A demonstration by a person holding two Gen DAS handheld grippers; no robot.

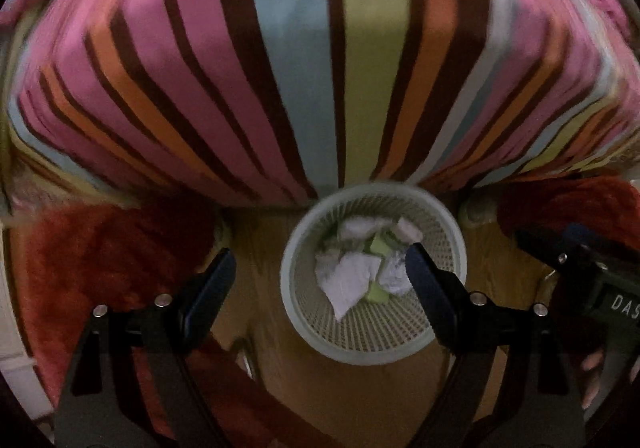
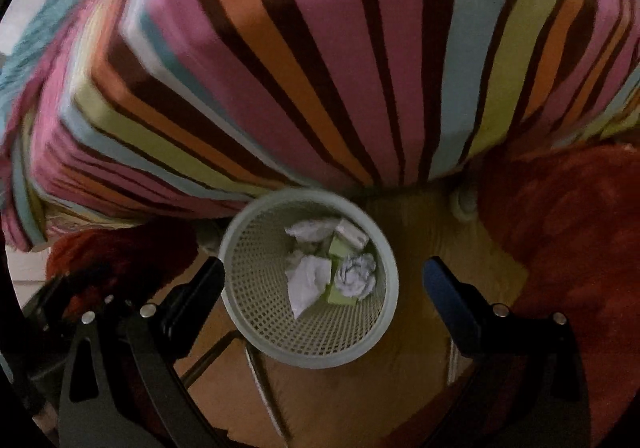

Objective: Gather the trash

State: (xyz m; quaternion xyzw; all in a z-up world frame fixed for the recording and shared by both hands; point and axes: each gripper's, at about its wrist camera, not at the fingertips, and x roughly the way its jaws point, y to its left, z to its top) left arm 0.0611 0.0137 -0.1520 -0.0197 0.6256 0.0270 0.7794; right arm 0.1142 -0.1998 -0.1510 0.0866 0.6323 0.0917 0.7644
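The left gripper (image 1: 320, 272) is standing wide open with nothing between its dark fingers (image 1: 212, 284), and the right gripper (image 2: 326, 280) is likewise spread wide and holding nothing, its fingers (image 2: 448, 288) pointing steeply down. Both are hanging above a pale mesh wastebasket (image 1: 448, 260) that is standing upright on the wooden floor (image 1: 264, 232), its mouth facing straight up at the cameras and its long axis running vertically. Inside it are lying crumpled white paper (image 1: 352, 280) and pale green scraps (image 1: 378, 246), piled on the bottom; the same white wads (image 2: 356, 274) and green pieces (image 2: 340, 248) are showing in the right wrist view. The left wrist view is showing the basket just right of centre, partly behind its right finger, and at the right edge it is catching the body of the other gripper with white lettering and a few fingertips of a hand (image 1: 592, 364); the right wrist view is showing none of that, but is placing the basket between its fingers toward the left one, with thin metal legs (image 2: 256, 368) near the lower middle. Just beyond the basket, on the far side, a striped bedcover (image 1: 296, 67) in pink, orange, brown, blue and yellow is filling the upper part of both views, and a red shaggy rug (image 2: 568, 232) is lying to the left and right of the basket.
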